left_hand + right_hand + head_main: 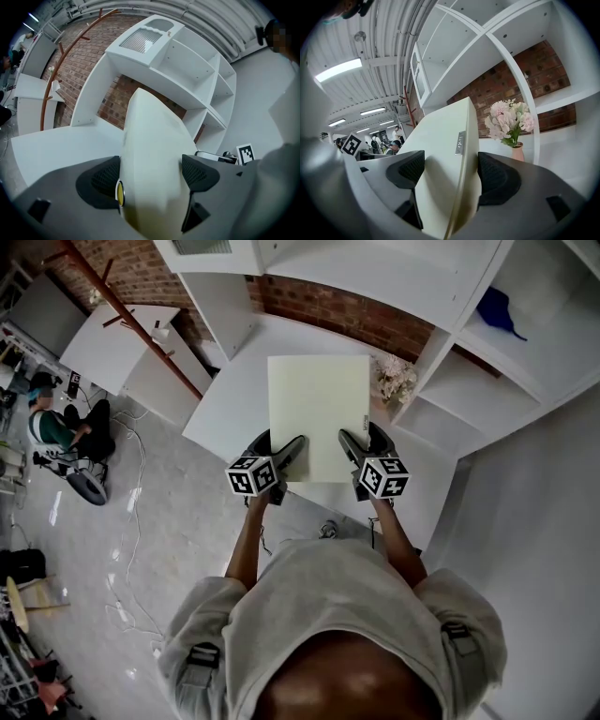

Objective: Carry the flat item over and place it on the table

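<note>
Over the white table (230,399) | flat cream board (319,409) is being held out in front | its near-left edge is being clamped by left tool (283,450) | its near-right edge is being clamped by right tool (360,444)

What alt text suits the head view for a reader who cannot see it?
From above, a person holds a pale flat board between the left gripper and right gripper over a white table. White shelving and flowers stand behind.

Left gripper (151,174) clamped on pale flat panel (154,126), white table (51,143) seemingly below, shelving (187,65), brick wall (77,56)
</note>
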The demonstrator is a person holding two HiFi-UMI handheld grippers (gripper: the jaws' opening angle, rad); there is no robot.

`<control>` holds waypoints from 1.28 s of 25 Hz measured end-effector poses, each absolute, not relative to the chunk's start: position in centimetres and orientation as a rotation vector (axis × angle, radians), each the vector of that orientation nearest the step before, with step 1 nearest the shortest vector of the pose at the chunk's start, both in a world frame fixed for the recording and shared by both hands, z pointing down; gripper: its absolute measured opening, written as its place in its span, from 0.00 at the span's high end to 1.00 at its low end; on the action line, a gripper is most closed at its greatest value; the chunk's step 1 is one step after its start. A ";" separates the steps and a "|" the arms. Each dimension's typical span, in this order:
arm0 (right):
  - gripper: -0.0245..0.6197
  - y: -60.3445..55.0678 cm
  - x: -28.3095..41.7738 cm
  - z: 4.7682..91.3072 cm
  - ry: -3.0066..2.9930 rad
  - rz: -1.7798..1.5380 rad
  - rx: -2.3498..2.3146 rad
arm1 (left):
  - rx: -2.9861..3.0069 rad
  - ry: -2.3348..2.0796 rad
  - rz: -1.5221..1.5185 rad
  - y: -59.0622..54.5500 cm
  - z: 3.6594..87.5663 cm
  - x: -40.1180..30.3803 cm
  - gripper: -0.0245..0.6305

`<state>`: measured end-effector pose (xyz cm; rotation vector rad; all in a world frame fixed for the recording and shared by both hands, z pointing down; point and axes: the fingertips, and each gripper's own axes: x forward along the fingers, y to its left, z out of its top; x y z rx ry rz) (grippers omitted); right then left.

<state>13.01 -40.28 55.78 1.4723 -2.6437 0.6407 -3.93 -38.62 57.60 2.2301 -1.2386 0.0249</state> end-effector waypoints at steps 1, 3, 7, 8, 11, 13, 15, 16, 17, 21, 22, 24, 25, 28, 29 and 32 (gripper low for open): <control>0.40 -40.4 12.9 55.9 -2.642 0.640 1.467 | 2.223 -1.242 0.023 -38.6 57.8 -4.0 0.32; 0.40 -40.5 12.8 56.1 -2.639 0.644 1.453 | 2.209 -1.250 0.021 -38.6 58.1 -4.1 0.32; 0.40 -40.3 12.9 56.9 -2.631 0.667 1.440 | 2.192 -1.252 0.027 -38.3 58.8 -4.1 0.32; 0.40 -40.2 12.8 57.0 -2.628 0.671 1.439 | 2.189 -1.252 0.031 -38.2 58.9 -4.1 0.32; 0.40 -40.0 12.5 57.5 -2.619 0.683 1.434 | 2.175 -1.248 0.039 -37.9 59.4 -4.4 0.32; 0.40 -39.8 12.3 57.9 -2.612 0.693 1.431 | 2.165 -1.245 0.046 -37.7 59.8 -4.6 0.32; 0.40 -39.8 12.1 58.3 -2.601 0.706 1.431 | 2.155 -1.242 0.056 -37.7 60.1 -4.8 0.32; 0.40 -39.8 12.0 58.5 -2.595 0.713 1.433 | 2.151 -1.239 0.062 -37.7 60.3 -5.0 0.32; 0.40 -39.8 11.8 58.7 -2.589 0.720 1.436 | 2.148 -1.235 0.068 -37.8 60.5 -5.2 0.32; 0.40 -40.0 11.0 59.1 -2.569 0.738 1.462 | 2.150 -1.208 0.086 -38.3 60.9 -6.1 0.32; 0.40 -40.1 10.7 59.2 -2.564 0.743 1.470 | 2.152 -1.199 0.089 -38.5 61.0 -6.4 0.32; 0.40 -40.1 10.1 59.4 -2.553 0.752 1.485 | 2.155 -1.182 0.099 -38.7 61.2 -6.9 0.32; 0.40 -40.1 9.8 59.6 -2.547 0.760 1.491 | 2.154 -1.175 0.105 -38.8 61.3 -7.2 0.32; 0.40 -40.0 9.3 60.4 -2.522 0.785 1.503 | 2.143 -1.155 0.125 -38.9 62.2 -7.8 0.32; 0.40 -40.0 9.1 60.7 -2.514 0.791 1.506 | 2.139 -1.150 0.131 -38.9 62.5 -8.0 0.32; 0.40 -39.9 8.8 61.4 -2.496 0.807 1.516 | 2.133 -1.133 0.142 -39.0 63.2 -8.3 0.32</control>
